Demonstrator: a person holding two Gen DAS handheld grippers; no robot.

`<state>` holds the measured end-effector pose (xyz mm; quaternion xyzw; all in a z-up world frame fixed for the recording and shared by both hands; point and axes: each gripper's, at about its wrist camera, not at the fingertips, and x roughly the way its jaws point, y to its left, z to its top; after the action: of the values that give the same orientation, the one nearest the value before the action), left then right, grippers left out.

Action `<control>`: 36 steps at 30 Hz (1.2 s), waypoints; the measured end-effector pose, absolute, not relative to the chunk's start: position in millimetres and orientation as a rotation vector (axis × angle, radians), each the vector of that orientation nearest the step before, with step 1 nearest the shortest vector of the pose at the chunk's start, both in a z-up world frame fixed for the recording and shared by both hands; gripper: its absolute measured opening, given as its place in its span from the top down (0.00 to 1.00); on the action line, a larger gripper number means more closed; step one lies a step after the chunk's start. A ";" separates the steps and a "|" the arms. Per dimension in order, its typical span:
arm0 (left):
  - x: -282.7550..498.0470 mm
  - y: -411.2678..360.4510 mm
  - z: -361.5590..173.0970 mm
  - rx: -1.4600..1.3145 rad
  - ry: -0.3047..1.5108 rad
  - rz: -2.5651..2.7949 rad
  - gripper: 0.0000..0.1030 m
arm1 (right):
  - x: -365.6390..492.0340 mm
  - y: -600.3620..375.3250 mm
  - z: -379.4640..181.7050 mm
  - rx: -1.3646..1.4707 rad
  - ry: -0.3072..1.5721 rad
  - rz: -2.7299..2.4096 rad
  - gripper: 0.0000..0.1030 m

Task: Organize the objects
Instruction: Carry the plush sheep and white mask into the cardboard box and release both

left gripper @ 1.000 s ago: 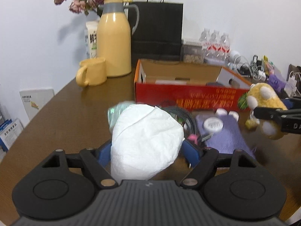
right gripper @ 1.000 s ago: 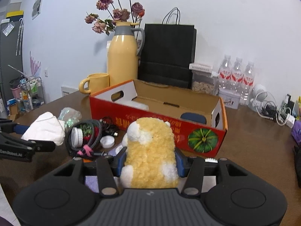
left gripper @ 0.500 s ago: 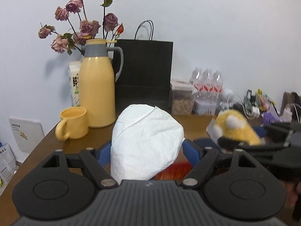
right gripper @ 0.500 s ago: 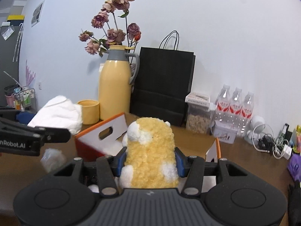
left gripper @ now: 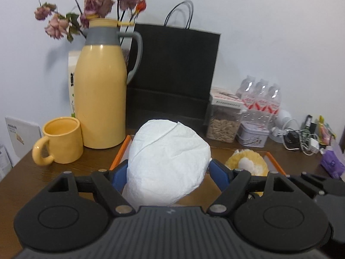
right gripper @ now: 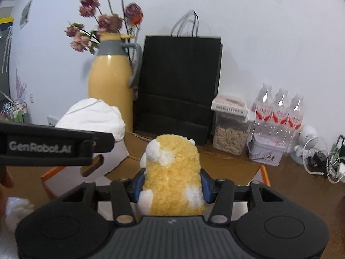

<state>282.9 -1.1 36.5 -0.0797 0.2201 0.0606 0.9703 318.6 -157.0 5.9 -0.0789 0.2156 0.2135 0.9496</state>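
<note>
My left gripper (left gripper: pixel 167 176) is shut on a white paper-wrapped bundle (left gripper: pixel 167 164), which it holds above the left part of an orange-edged cardboard box (left gripper: pixel 272 161). My right gripper (right gripper: pixel 171 184) is shut on a yellow and white plush toy (right gripper: pixel 171 172), also over the open box (right gripper: pixel 241 168). In the left wrist view the plush toy (left gripper: pixel 248 163) shows to the right of the bundle. In the right wrist view the bundle (right gripper: pixel 92 116) and the left gripper's black finger (right gripper: pixel 56 144) sit at the left. The box's inside is mostly hidden.
Behind the box stand a yellow thermos jug (left gripper: pixel 101 95) with dried flowers, a yellow mug (left gripper: pixel 59 140), a black paper bag (left gripper: pixel 172 75), a seed jar (left gripper: pixel 224 123), a tin and water bottles (left gripper: pixel 261 99). Cables (left gripper: pixel 301 138) and a purple item lie at the right.
Both grippers moved forward and a little up, from short of the box to over it, still carrying the bundle and the plush toy. The loose items in front of the box dropped out of view.
</note>
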 end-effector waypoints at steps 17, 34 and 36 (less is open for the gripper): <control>314.3 5.5 7.4 -0.182 0.493 0.163 0.07 | 346.3 -148.3 -24.2 -0.173 0.494 0.422 0.51; 305.1 7.9 14.5 -0.169 0.504 0.173 0.00 | 341.3 -151.9 -15.4 -0.147 0.538 0.406 0.00; 302.7 8.5 17.0 -0.172 0.499 0.169 0.00 | 339.9 -152.4 -13.9 -0.148 0.532 0.402 0.00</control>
<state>302.7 8.5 17.0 -0.0849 0.2464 0.0834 0.9618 339.9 -152.4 -13.9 -0.0728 0.2609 0.1973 0.9422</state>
